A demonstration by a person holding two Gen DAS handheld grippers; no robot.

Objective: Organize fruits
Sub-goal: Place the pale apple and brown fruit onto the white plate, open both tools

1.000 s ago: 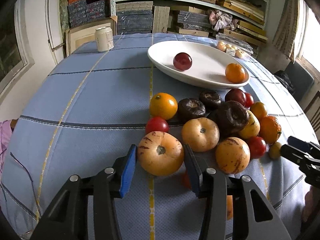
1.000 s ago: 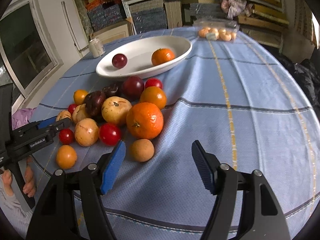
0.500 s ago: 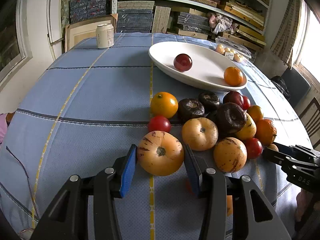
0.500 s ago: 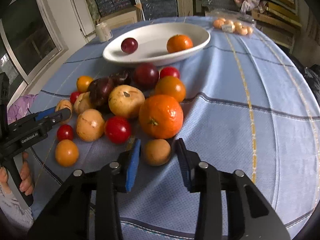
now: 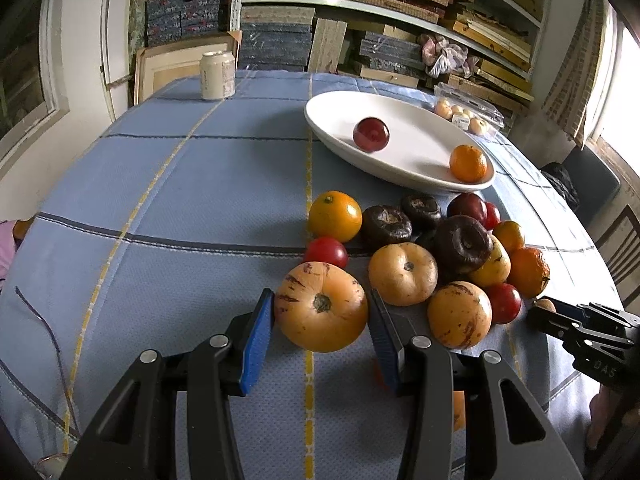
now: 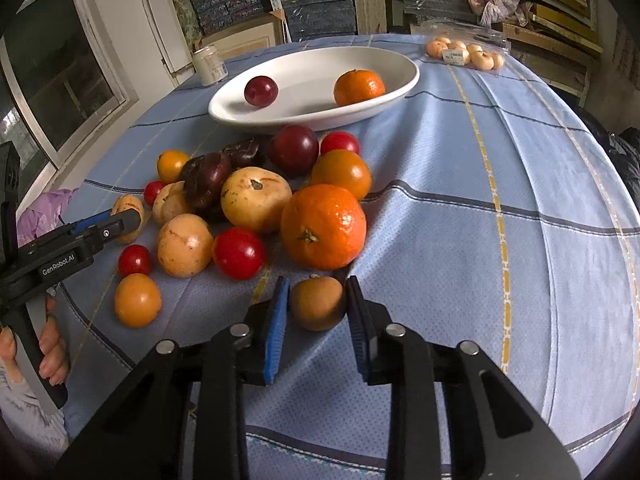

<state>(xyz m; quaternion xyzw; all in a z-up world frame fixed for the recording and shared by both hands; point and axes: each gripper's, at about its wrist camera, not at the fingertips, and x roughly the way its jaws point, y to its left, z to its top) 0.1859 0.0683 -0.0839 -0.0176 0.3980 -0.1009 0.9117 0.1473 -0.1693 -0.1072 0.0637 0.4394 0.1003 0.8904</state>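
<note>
On a blue tablecloth (image 6: 480,152), the white dish (image 5: 340,120) lies beyond the fruit pile, up and ahead of both tongs; the left gripper (image 5: 322,320) clamps a streaked yellow fruit (image 5: 322,312), the right gripper (image 6: 316,312) a small brown fruit (image 6: 317,303).

Home storeroom doubling as dining space. Round table (image 5: 168,184) under blue checked cloth; wall shelves (image 5: 400,20) crammed with flat boxes and wooden boards; window (image 6: 60,80) at side; chair (image 5: 624,236) nearby.
</note>
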